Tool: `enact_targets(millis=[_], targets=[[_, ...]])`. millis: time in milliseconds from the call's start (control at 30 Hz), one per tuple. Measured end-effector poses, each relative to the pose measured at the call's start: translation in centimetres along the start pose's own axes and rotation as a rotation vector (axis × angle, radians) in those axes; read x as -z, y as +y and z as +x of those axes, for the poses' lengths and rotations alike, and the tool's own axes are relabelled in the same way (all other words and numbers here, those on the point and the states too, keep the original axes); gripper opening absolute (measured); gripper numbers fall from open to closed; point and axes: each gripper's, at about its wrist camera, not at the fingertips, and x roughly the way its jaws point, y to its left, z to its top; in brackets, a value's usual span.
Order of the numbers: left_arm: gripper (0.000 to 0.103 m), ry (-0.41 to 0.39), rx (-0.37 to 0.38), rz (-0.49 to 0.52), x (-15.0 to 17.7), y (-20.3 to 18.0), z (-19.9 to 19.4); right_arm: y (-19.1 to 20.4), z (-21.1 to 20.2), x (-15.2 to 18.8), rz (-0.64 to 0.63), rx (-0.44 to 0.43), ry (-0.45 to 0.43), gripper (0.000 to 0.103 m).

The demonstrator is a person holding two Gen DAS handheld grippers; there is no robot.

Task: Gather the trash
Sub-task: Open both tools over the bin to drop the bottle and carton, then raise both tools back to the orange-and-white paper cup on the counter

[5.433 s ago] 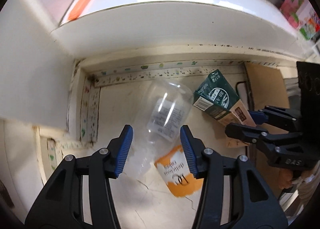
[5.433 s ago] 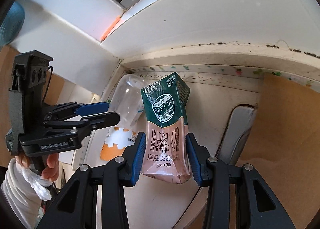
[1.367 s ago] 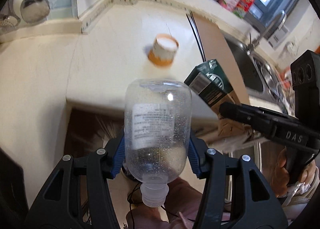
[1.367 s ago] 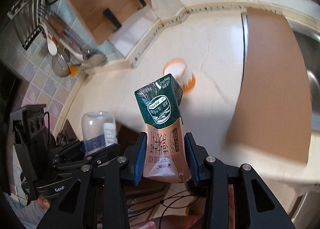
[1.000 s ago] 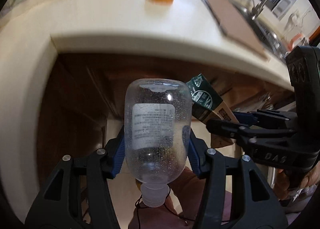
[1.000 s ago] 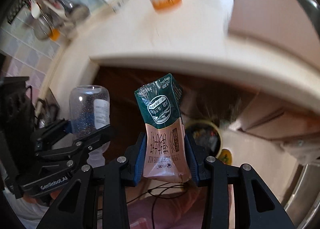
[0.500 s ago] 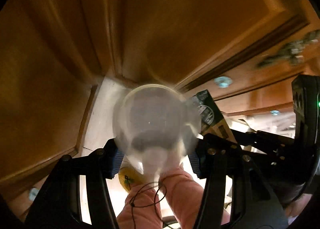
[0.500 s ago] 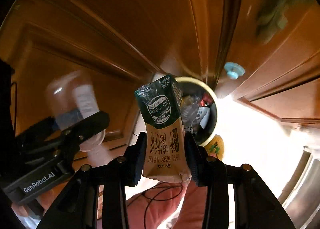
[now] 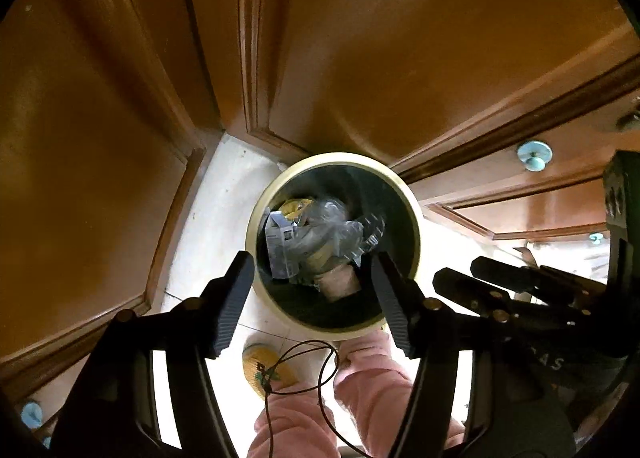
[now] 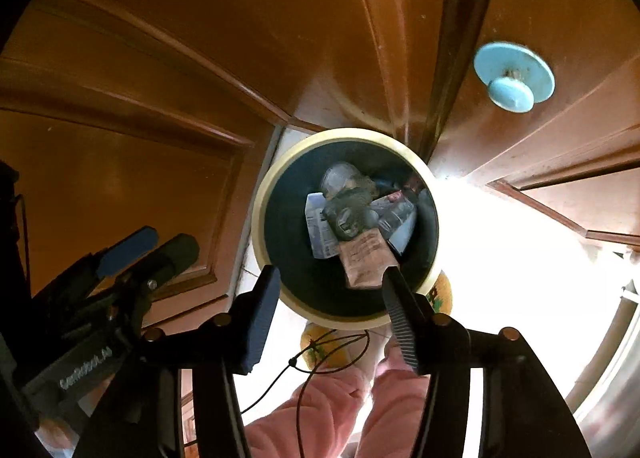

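Observation:
A round cream-rimmed trash bin (image 9: 256, 218) stands on the floor below me; it also shows in the right wrist view (image 10: 260, 218). Inside lie the clear plastic bottle (image 9: 332, 222), the milk carton (image 10: 366, 256) with its brown end up, and other wrappers. My left gripper (image 9: 310, 298) is open and empty above the bin's near rim. My right gripper (image 10: 328, 306) is open and empty above the bin too. The right gripper shows at the right of the left wrist view (image 9: 476, 274). The left gripper shows at the left of the right wrist view (image 10: 160, 246).
Brown wooden cabinet doors (image 9: 360, 38) with pale blue knobs (image 10: 514, 76) stand behind the bin. The person's pink trouser legs (image 9: 360, 398) and yellow slippers (image 9: 268, 370) are on the pale floor right beside the bin. A thin black cable (image 9: 304, 362) dangles below.
Both grippers have opened over the bin. The bottle has left the left gripper and the carton the right one; both now lie in the bin.

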Motion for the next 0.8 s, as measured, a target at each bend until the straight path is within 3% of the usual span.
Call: enact_targets(millis=[500,633,800], targets=[[0.058,0.014,-0.001,-0.083,3.0,0.1,-1.5,1.4,-1.5,1.5,-0.066,-0.003,0.027,0.054],[0.058,0.018,-0.002,-0.110,3.6,0.4,-3.8,2.4,-3.1,2.3,-0.085,0.003,0.039,0.054],[0.058,-0.001,-0.010,-0.106,3.1,0.1,-9.5,4.4,-6.8,2.8,-0.116,0.005,0.032,0.054]])
